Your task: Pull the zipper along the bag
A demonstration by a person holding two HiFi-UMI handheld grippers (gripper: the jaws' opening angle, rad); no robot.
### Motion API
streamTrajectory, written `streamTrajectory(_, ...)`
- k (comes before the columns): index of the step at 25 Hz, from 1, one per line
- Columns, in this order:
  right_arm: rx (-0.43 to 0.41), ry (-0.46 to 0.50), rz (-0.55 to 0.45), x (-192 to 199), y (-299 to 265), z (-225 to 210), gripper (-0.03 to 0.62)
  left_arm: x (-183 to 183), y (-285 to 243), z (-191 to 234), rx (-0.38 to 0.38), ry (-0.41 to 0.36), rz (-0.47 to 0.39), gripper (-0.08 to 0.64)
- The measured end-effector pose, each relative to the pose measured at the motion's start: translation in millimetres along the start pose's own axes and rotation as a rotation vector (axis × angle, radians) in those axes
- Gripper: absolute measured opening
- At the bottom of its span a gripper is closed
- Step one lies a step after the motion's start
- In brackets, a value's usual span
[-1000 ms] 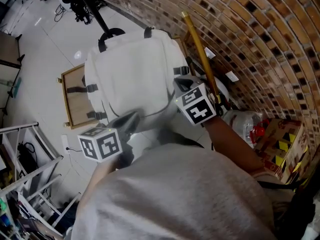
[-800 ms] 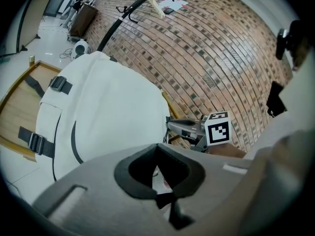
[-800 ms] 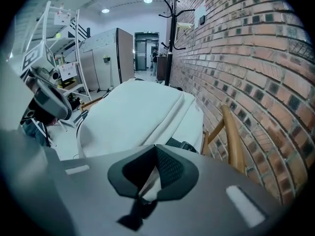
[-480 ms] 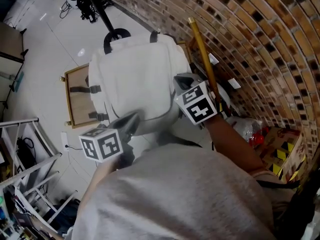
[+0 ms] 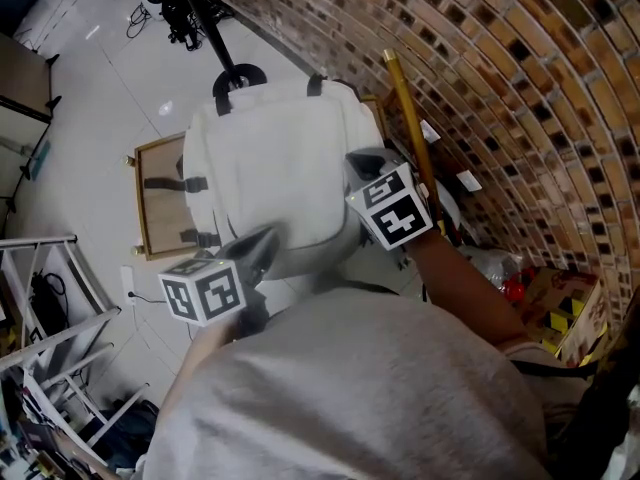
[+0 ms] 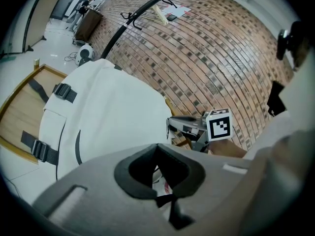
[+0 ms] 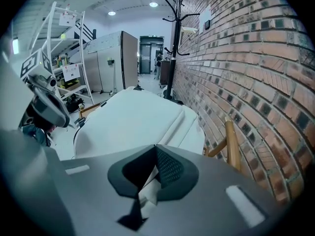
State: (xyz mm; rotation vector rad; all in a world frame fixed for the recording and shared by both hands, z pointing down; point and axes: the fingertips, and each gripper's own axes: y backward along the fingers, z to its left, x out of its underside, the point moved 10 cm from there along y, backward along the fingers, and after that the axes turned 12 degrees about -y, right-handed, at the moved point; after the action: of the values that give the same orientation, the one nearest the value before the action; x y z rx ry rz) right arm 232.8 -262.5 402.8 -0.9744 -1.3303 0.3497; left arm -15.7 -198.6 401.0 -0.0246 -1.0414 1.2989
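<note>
Pinching the white bag beside the brick wall, the left gripper and right gripper each have jaws clamped on its cloth. Likely best: the left anchors while the right draws the zipper steadily, keeping the cloth taut.

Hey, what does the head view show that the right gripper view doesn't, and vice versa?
Only the head view: the marker cube on the right gripper, and a yellow-and-black box. Only the right gripper view: ceiling lights, tall grey cabinets, and white fabric between its own jaws. Both: the white backpack, brick wall, wooden pole and left gripper.
</note>
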Motion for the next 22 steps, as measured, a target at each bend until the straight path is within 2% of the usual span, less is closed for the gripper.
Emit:
streamTrajectory(5,-0.036,-0.022,0.065,-1.2,-4.6,-4.6,0.014,-3.1,0.2,4.7,0.023,0.005,-0.014,0.000)
streamTrajectory(8,0.014,-0.064,-0.022,-6.7,10.4,-9.7,0.042,-5.1,2.5,6.4,0.027,-0.011,-0.023,0.000)
streamTrajectory(10,0.054,-0.071,-0.090,-11.4,25.6,-7.6,0.092,-2.4,6.9,6.1,0.032,-0.021,-0.025,0.000)
streamTrajectory(14,0.057,-0.099,-0.093,-2.0,44.3,10.5,0.089,10.4,19.6,3.7,0.082,-0.030,-0.020,0.000)
streamTrajectory(18,0.010,-0.181,-0.043,37.9,54.6,58.6,0.095,32.5,53.1,2.9,0.092,-0.059,-0.026,0.000)
streamTrajectory(22,-0.140,-0.311,0.041,92.1,58.0,133.3,0.081,84.2,93.1,7.8,0.116,-0.026,0.013,0.000)
